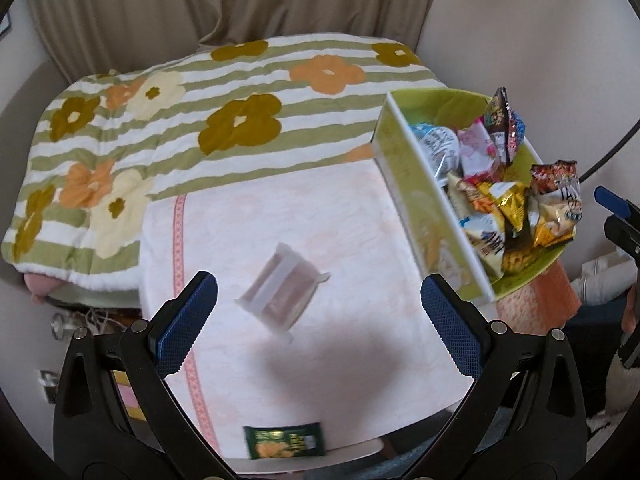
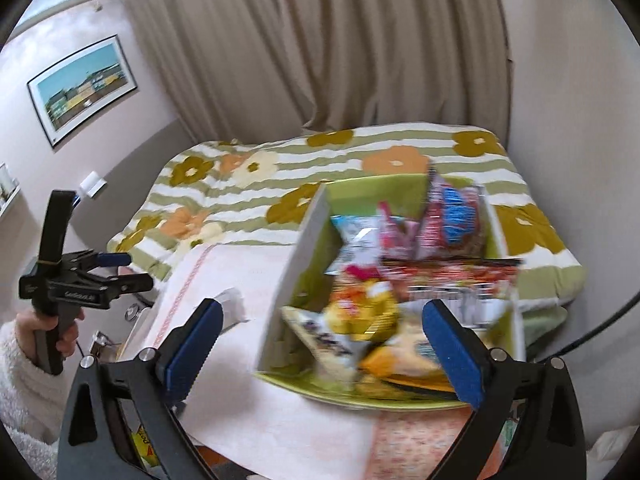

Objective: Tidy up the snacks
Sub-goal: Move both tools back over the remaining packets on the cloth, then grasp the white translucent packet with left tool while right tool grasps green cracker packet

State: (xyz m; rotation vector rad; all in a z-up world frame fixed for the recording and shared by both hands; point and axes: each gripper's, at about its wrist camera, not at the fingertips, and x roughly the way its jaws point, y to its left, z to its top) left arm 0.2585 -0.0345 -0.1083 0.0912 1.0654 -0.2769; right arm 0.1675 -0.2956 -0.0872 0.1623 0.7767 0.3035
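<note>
A clear-wrapped pack of brown wafers [image 1: 280, 286] lies on the pink cloth, between and just beyond my left gripper's [image 1: 318, 322] open, empty fingers. A dark green snack packet [image 1: 285, 441] lies at the table's near edge. A green bin [image 1: 404, 168] at the right holds several snack bags [image 1: 500, 204]. In the right wrist view my right gripper [image 2: 320, 344] is open and empty, hovering over the near end of the bin [image 2: 288, 300] and its blurred bags [image 2: 400, 280]. The left gripper [image 2: 116, 270] shows there at far left, and the wafer pack [image 2: 234, 306] peeks past my left finger.
A pink tablecloth [image 1: 288, 208] covers the small table. Behind it lies a bed with a green-striped flowered blanket [image 1: 180, 112]. Beige curtains [image 2: 320, 40] hang at the back. A framed picture [image 2: 82, 86] hangs on the left wall.
</note>
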